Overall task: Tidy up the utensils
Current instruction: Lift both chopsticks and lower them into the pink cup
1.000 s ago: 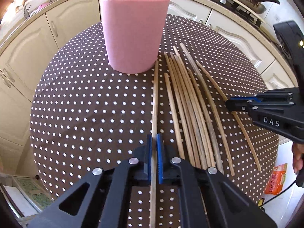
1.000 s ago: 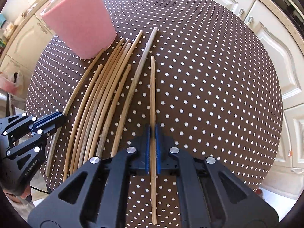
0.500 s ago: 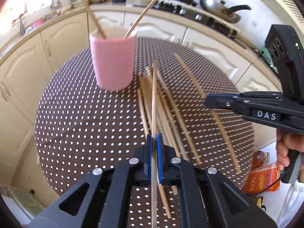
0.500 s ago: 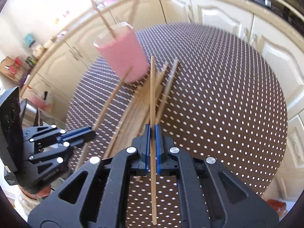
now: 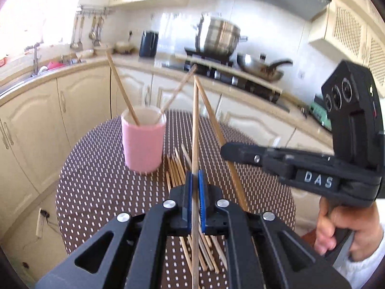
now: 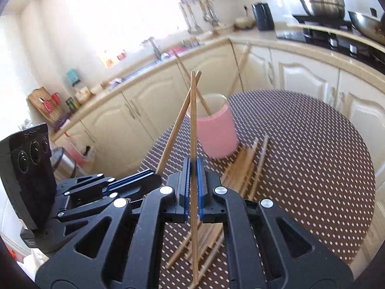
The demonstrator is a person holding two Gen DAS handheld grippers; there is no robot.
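Note:
My left gripper (image 5: 195,177) is shut on a wooden chopstick (image 5: 195,125) that points up and away, lifted clear of the table. My right gripper (image 6: 193,163) is shut on another chopstick (image 6: 193,110), also raised. In the left wrist view the right gripper (image 5: 226,149) comes in from the right with its chopstick (image 5: 217,130) slanting, and the two tips almost meet. A pink cup (image 5: 143,142) stands on the dotted table beyond, with two chopsticks (image 5: 122,91) leaning in it. Several loose chopsticks (image 6: 243,168) lie beside the cup (image 6: 216,132).
The round table has a brown cloth with white dots (image 5: 96,180). Cream kitchen cabinets (image 5: 79,106) curve behind it, with a stove, a steel pot (image 5: 217,39) and a pan. A hand (image 5: 349,231) grips the right tool's handle.
Both grippers have risen and tilted up from the table, each lifting its chopstick off the pile. The cup now sits farther off and lower in both views.

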